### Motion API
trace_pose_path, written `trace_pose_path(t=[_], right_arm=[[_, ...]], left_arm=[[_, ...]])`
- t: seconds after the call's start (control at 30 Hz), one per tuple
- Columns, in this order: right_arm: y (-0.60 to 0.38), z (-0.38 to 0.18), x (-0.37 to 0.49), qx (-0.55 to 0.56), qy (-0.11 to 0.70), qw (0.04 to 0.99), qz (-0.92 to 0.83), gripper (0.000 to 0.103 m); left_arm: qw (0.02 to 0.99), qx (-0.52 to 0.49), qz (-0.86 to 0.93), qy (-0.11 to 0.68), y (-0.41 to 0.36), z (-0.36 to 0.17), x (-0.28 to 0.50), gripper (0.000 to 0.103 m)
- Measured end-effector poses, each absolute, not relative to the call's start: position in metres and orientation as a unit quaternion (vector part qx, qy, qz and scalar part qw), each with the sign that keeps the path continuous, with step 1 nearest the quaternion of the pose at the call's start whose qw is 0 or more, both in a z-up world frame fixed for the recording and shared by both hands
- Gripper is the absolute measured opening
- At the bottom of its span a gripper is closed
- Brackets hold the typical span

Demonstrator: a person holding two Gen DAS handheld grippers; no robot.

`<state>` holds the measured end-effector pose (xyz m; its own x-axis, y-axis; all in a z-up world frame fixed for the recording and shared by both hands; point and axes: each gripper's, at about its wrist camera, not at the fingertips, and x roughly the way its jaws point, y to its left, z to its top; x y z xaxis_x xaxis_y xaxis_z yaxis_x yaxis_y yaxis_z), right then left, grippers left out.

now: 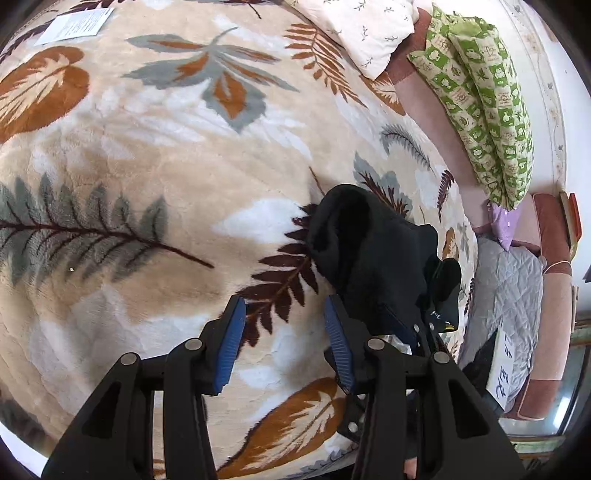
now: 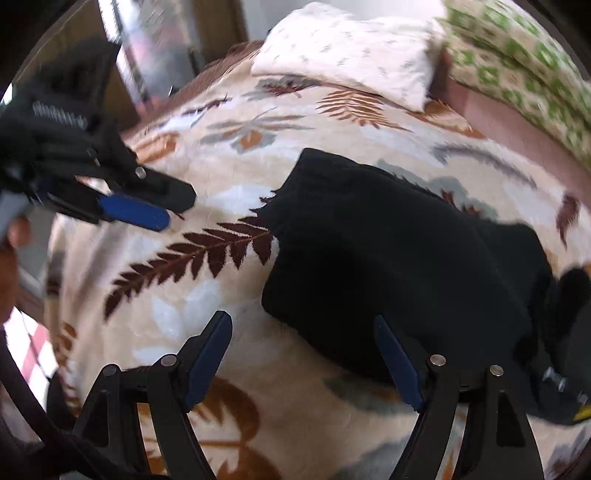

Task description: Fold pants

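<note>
Black pants (image 2: 388,258) lie bunched on the leaf-patterned blanket (image 2: 207,302), right of centre in the right wrist view. They show as a dark heap (image 1: 354,251) just beyond my right-hand finger in the left wrist view. My left gripper (image 1: 284,314) hovers over the blanket, open, with nothing between its blue pads; it also appears at the left (image 2: 162,210) of the right wrist view. My right gripper (image 2: 303,328) stands wide open above the blanket, its right finger at the near edge of the pants, holding nothing.
A white floral pillow (image 2: 351,51) and a green patterned pillow (image 1: 484,107) lie at the head of the bed. A white paper sheet (image 1: 77,22) rests on the blanket far left. Grey quilted bedding (image 1: 509,295) hangs past the bed's right edge.
</note>
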<state>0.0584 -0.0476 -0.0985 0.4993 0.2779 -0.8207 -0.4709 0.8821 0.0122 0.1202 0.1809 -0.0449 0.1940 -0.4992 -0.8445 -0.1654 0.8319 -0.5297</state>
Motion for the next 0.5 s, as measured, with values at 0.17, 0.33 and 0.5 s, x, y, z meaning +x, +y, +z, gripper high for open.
trace_pose_path(t=[0.17, 0.33, 0.5], right_arm=[[-0.044, -0.107, 0.075, -0.104, 0.47, 0.849, 0.218, 0.051], [-0.051, -0.102, 0.079, -0.08, 0.467, 0.851, 0.228, 0.026], [-0.055, -0.094, 0.094, -0.053, 0.47, 0.852, 0.226, 0.025]], left_arm=[[0.726, -0.258, -0.129, 0.625, 0.177, -0.044, 0.125, 0.043], [0.72, -0.265, -0.13, 0.628, 0.173, -0.047, 0.146, 0.043], [0.713, -0.251, -0.13, 0.642, 0.165, -0.052, 0.159, 0.043]])
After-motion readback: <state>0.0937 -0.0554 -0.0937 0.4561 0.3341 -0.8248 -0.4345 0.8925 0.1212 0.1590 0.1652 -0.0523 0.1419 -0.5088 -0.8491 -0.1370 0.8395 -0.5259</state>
